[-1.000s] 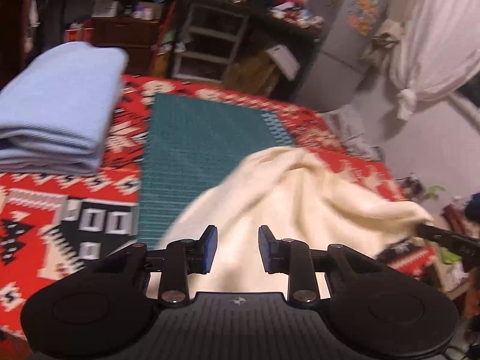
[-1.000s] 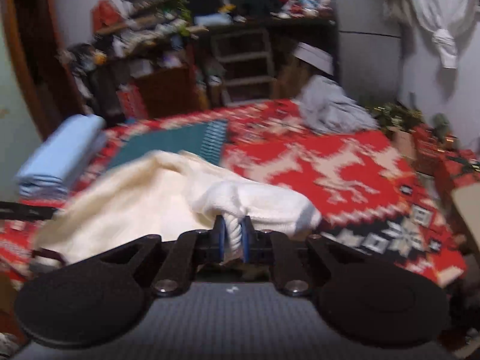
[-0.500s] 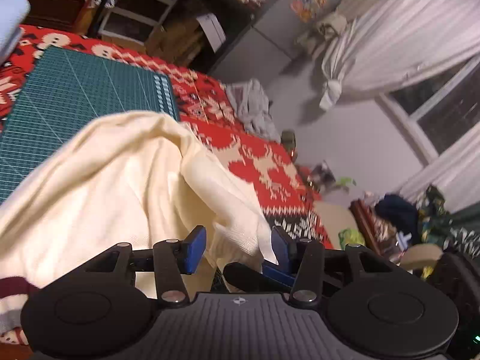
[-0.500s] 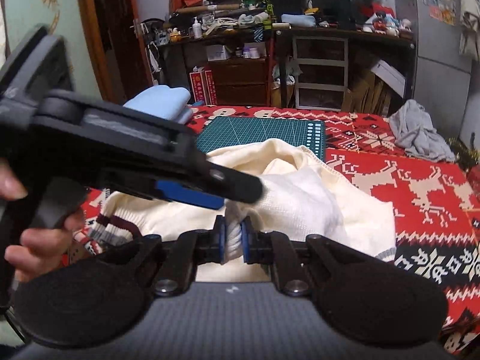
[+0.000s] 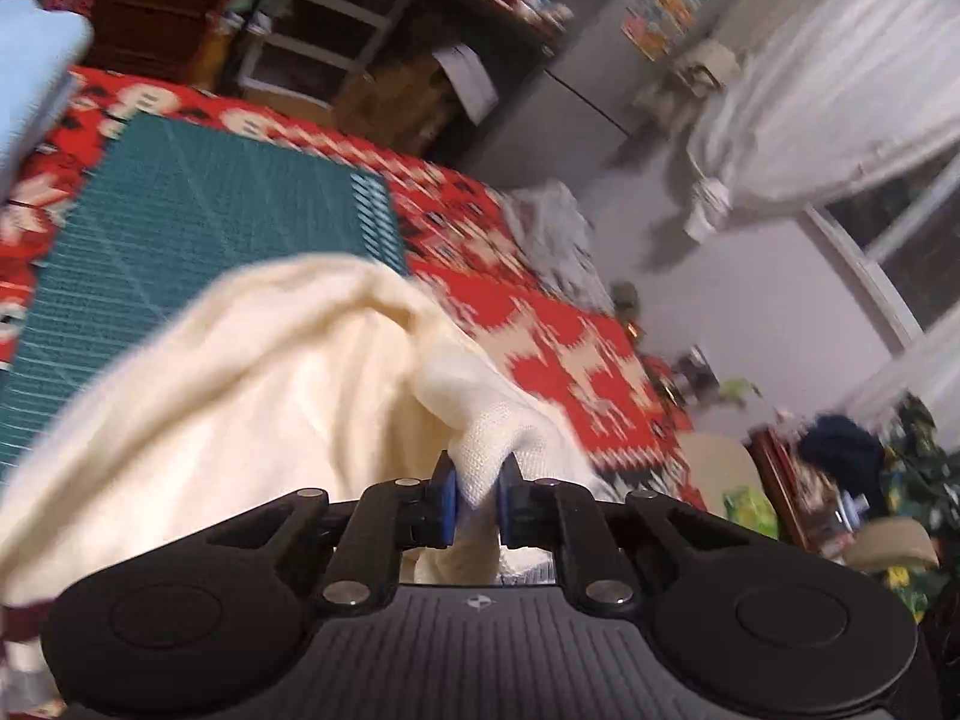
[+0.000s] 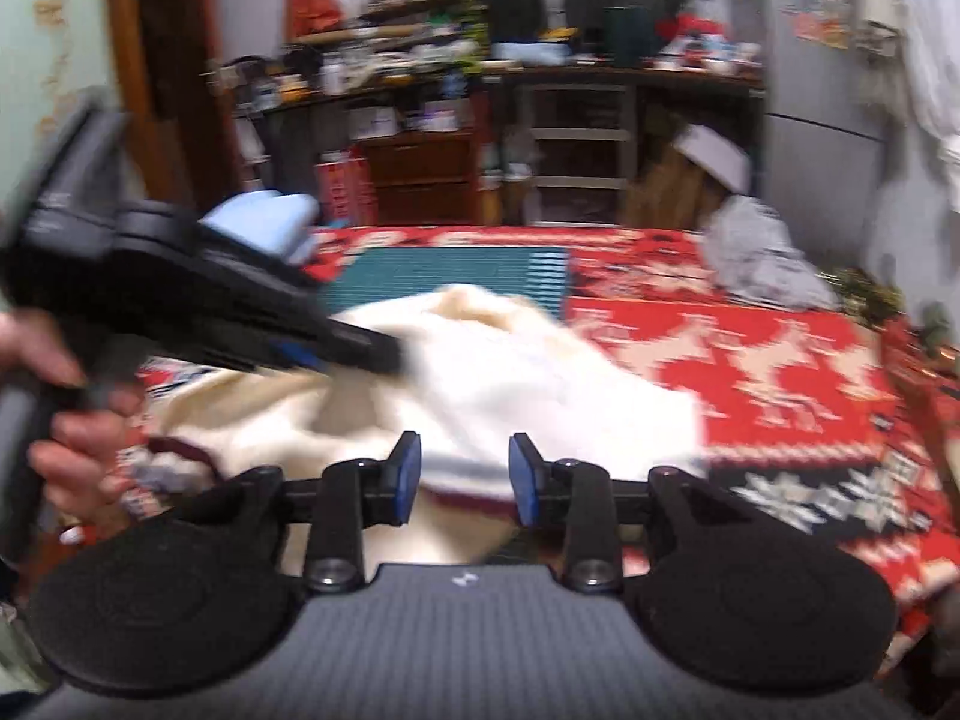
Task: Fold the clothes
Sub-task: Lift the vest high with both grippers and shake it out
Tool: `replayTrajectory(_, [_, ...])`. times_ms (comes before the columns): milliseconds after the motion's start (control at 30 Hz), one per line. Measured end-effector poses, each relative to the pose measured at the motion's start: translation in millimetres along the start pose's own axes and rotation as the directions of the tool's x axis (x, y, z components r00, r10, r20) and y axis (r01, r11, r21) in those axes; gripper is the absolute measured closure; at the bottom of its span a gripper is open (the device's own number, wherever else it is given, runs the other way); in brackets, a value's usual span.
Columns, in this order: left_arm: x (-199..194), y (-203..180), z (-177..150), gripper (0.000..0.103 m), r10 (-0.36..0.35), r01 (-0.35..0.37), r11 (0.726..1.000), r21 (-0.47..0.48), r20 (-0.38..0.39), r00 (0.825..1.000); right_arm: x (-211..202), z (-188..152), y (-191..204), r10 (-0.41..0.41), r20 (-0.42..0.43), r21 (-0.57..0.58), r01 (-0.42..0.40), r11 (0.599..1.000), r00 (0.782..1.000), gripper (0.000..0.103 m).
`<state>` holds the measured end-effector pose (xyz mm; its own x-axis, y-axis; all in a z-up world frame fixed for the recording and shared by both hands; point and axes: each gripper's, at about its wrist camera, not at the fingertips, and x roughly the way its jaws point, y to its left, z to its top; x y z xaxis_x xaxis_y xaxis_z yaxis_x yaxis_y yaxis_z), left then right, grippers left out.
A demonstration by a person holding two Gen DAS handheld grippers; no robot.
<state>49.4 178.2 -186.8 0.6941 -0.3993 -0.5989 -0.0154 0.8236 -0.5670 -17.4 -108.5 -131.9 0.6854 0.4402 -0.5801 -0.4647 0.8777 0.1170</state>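
Clearly mid-handover on the cream sweater (image 5: 252,396): a bunched fold clamped between the blue pads of the left gripper (image 5: 477,501), whose jaws have just been closing onto the knit. Over in the right wrist view, right gripper (image 6: 462,480) with jaws apart, just been opening, the sweater's striped hem lying between the pads but not pressed by either. Left gripper seen there too, reaching in from the left edge of the frame, its fingertips buried in the cloth at centre.

Sweater heaped at lower centre of both views, draped over the near edge of the green cutting mat (image 5: 198,240) and onto the red patterned blanket (image 6: 750,360). Still rumpled, no neat fold yet.

Long axis hard to call from a crumpled heap; roughly from lower left of the left wrist view, where a dark-striped cuff or hem peeks out, up toward the pinched fold at centre right. Neck end not made out.

Next, probably: fresh hold for the right gripper on a free edge or corner, then pulling apart to spread the garment flat before folding. Needs a grip on one layer only.
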Motion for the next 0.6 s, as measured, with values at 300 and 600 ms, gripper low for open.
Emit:
replayTrajectory(300, [-42.6,26.1,6.9,0.091,0.056,-0.055,0.998,-0.023,0.07,0.996,14.7,-8.1,-95.6,-0.008,-0.045,0.438,0.027,0.899,0.999,0.062])
replayTrajectory(600, [-72.0,37.2,3.4,0.091,0.1,-0.098,0.995,-0.022,0.111,0.989,77.9,9.1,-98.0,0.091,-0.078,0.538,-0.035,0.842,0.993,0.084])
